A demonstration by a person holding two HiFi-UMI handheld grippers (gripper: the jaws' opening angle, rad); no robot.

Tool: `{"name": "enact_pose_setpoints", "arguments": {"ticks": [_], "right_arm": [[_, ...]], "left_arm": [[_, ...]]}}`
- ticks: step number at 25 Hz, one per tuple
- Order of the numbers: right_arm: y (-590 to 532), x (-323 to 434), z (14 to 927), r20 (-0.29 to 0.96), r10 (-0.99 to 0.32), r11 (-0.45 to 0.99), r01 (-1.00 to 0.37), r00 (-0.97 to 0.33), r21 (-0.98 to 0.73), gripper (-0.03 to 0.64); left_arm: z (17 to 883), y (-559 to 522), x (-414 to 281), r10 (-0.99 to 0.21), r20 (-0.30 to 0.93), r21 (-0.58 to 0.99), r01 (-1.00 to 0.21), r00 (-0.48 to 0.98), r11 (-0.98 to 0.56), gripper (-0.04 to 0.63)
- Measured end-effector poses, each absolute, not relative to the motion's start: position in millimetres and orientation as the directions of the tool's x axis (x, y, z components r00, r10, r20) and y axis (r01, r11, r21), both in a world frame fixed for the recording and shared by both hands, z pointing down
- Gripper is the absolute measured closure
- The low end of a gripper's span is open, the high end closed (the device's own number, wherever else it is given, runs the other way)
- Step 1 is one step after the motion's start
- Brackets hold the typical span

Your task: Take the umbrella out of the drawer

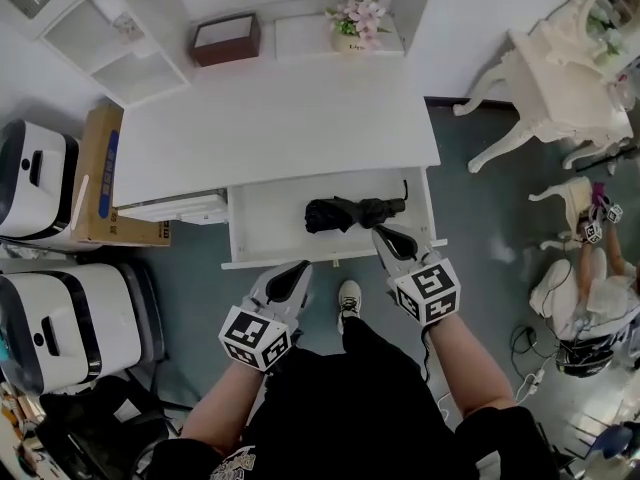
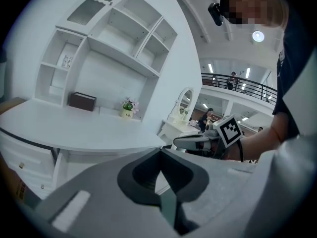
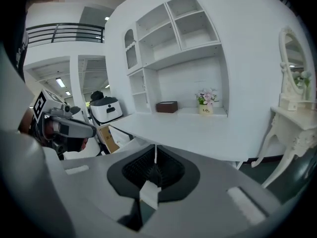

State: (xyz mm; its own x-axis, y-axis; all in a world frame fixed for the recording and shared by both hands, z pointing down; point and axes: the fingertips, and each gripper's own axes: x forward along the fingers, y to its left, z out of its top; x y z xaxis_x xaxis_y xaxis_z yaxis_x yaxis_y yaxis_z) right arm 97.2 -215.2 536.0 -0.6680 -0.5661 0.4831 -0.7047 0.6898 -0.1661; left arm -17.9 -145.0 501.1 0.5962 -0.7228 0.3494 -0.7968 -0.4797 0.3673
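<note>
Fingers (image 2: 133,155) of the left gripper (image 2: 159,151) are pressed together with nothing between them, and those of the right gripper (image 3: 155,145) meet tip to tip in the same way, also empty. From the head view, the umbrella (image 1: 350,211) lies folded inside the open drawer (image 1: 330,259), towards its right half, with the handle end pointing to the drawer's right wall. The right gripper hovers over the drawer's front edge, just beside the umbrella. The left gripper hangs just outside the drawer's front, to the left.

The umbrella looks light, with soft, slack black fabric bunched round a stiff shaft. The folds would likely slip or crumple under a pinch, so the firm handle end or the thick middle of the bundle seems the better hold.

Only the head view shows the umbrella and the drawer's inside. Both gripper views look level across the tabletop (image 1: 270,128) above the drawer, to the shelves (image 2: 124,29), a brown box (image 2: 81,101) and a flower pot (image 2: 128,112), and each catches the other gripper.
</note>
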Motion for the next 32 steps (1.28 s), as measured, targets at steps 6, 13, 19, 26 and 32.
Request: {"name": "enact_pose_setpoints", "arguments": {"ticks": [6,13,19,26,32], "right_arm": [[-230,98,566,0.528,-0.475,0.760,-0.631,-0.704,-0.157,0.515],[-241,94,623,0.662,-0.322,0.865,-0.495,-0.676,-0.084,0.426],[-247,84,666,0.772,-0.214,0.940,-0.342,-0.599,-0.005,0.380],[-259,69,730,0.877,-0.110,0.978,-0.208,-0.469,0.011,0.320],[-259,59,768,0.931,-0.058,0.998,-0.053,-0.362,0.042,0.287]], "left_arm": [[513,-150,-2,-0.738,0.376,0.373,-0.821,0.560,-0.433,0.594],[525,-139,5,-0.743,0.405,0.404,-0.833,0.533,-0.377,0.594],[532,-127,10,-0.722,0.426,0.398,-0.829,0.546,-0.393,0.594],[542,-113,2,-0.716,0.445,0.395,-0.835,0.538,-0.382,0.594],[549,-104,-15,-0.724,0.466,0.401,-0.851,0.508,-0.339,0.594]]}}
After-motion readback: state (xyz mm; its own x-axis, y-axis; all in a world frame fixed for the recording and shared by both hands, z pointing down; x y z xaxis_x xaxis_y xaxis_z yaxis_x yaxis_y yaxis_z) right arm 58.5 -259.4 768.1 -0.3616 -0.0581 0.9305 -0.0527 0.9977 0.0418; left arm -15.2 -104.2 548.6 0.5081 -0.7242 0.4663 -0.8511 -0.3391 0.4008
